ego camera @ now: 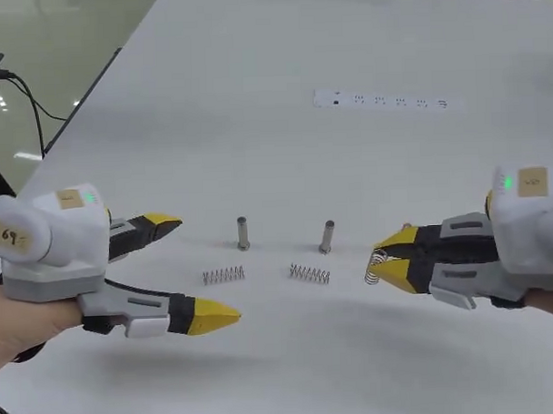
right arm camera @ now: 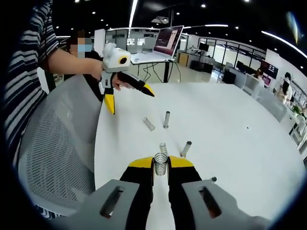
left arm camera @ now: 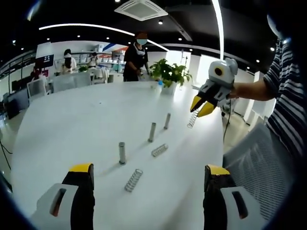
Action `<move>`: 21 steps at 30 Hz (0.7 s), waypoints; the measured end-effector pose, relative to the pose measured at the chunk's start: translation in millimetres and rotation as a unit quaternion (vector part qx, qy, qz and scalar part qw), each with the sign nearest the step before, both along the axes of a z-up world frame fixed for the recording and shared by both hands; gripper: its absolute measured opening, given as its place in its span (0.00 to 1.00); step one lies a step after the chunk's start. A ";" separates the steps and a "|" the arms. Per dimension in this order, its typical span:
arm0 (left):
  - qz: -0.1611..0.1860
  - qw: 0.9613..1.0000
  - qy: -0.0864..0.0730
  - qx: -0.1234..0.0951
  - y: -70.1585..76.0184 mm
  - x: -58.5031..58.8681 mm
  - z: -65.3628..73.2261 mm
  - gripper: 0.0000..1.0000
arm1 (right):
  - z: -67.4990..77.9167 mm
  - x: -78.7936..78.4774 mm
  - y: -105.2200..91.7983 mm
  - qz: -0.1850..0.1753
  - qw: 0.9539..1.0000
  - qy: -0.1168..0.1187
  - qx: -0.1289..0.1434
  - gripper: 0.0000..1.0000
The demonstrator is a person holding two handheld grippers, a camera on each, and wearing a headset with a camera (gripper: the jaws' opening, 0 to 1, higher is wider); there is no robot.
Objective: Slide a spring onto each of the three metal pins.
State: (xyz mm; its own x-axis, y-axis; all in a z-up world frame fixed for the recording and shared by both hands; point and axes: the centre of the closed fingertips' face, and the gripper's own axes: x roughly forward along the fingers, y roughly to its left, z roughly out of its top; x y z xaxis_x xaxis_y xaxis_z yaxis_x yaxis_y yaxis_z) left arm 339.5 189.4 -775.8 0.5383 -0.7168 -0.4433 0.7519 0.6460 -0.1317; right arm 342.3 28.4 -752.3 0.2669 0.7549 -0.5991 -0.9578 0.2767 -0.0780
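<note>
Two metal pins (ego camera: 243,234) (ego camera: 327,237) stand upright mid-table, and a third pin (ego camera: 406,228) peeks out behind my right gripper (ego camera: 389,261). That gripper is shut on a spring (ego camera: 376,265), seen end-on between the yellow tips in the right gripper view (right arm camera: 160,164). Two more springs (ego camera: 223,275) (ego camera: 309,274) lie flat in front of the pins. My left gripper (ego camera: 191,268) hovers open to the left of them, jaws wide with nothing between. In the left gripper view the three pins (left arm camera: 122,153) (left arm camera: 151,132) (left arm camera: 167,121) stand in a row, and the right gripper (left arm camera: 201,106) holds its spring (left arm camera: 193,119) beyond them.
A white power strip (ego camera: 379,101) lies farther back on the white table (ego camera: 255,126). The table's left edge runs diagonally, with a black cable (ego camera: 23,93) beyond it. A mesh chair (right arm camera: 53,143) stands beside the person. Several people stand far behind the table.
</note>
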 end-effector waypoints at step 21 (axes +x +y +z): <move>0.022 1.000 -0.005 -0.005 8.7 1.3 1.0 0.98 | 2.6 47.6 -41.9 -0.101 0.995 -0.025 0.000 0.08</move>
State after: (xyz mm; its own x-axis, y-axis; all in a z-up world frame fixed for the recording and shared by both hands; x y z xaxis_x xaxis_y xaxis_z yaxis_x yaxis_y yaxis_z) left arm 340.8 198.1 -774.8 0.5742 -0.6968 -0.4299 0.7241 0.6772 -0.1305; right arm 390.0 -13.5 -749.8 0.4429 0.6826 -0.5813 -0.8774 0.4635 -0.1243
